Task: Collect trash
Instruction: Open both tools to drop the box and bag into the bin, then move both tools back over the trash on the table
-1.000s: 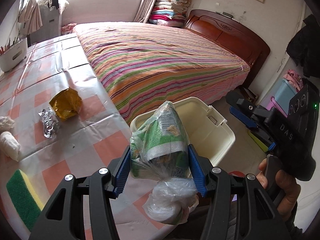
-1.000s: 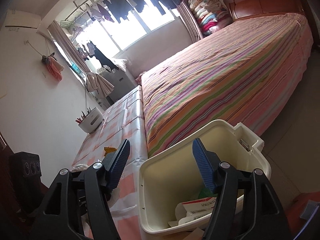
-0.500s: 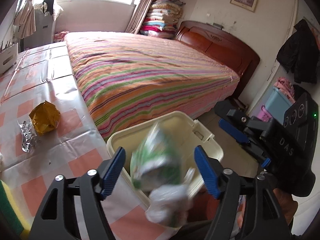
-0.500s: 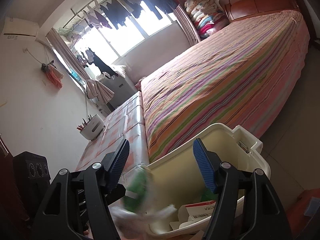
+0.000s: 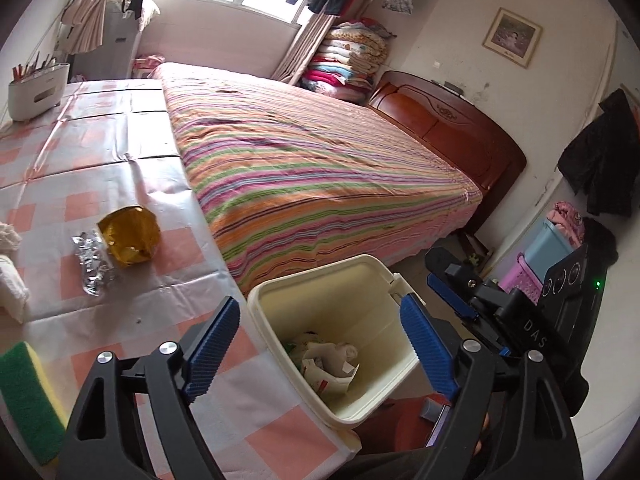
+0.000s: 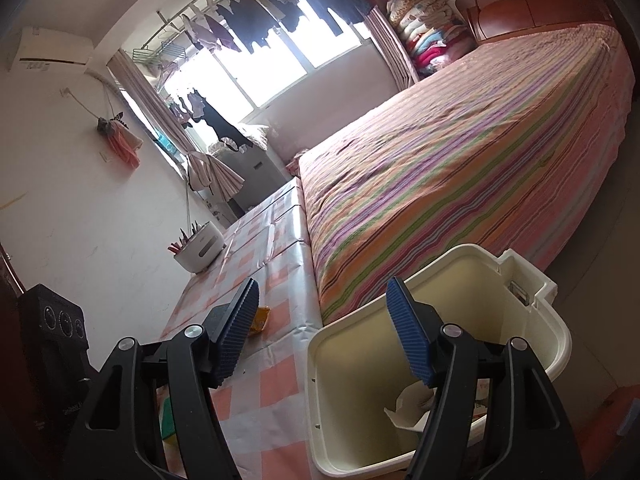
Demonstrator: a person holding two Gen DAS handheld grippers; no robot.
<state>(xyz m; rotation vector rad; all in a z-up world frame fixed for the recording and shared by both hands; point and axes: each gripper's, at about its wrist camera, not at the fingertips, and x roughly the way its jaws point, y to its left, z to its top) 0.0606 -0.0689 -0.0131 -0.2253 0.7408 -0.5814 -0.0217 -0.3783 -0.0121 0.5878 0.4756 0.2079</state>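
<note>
My left gripper hovers over the cream trash bin, its jaws opening wide with nothing between them. Crumpled paper and wrappers lie at the bottom of the bin. On the checked table to the left lie a yellow wrapper and a crumpled foil piece. My right gripper is open and holds nothing, pointing over the near corner of the bin. In the left wrist view the right gripper sits just right of the bin. The yellow wrapper shows past its left finger.
A green and yellow sponge and white tissue wads lie at the table's left edge. A white holder stands at the far end. The striped bed runs along the table and behind the bin.
The left gripper let go of the green snack bag with its clear plastic bag, and they fell into the bin. Its jaws spread wide and it rose a little. The right gripper stayed put.
</note>
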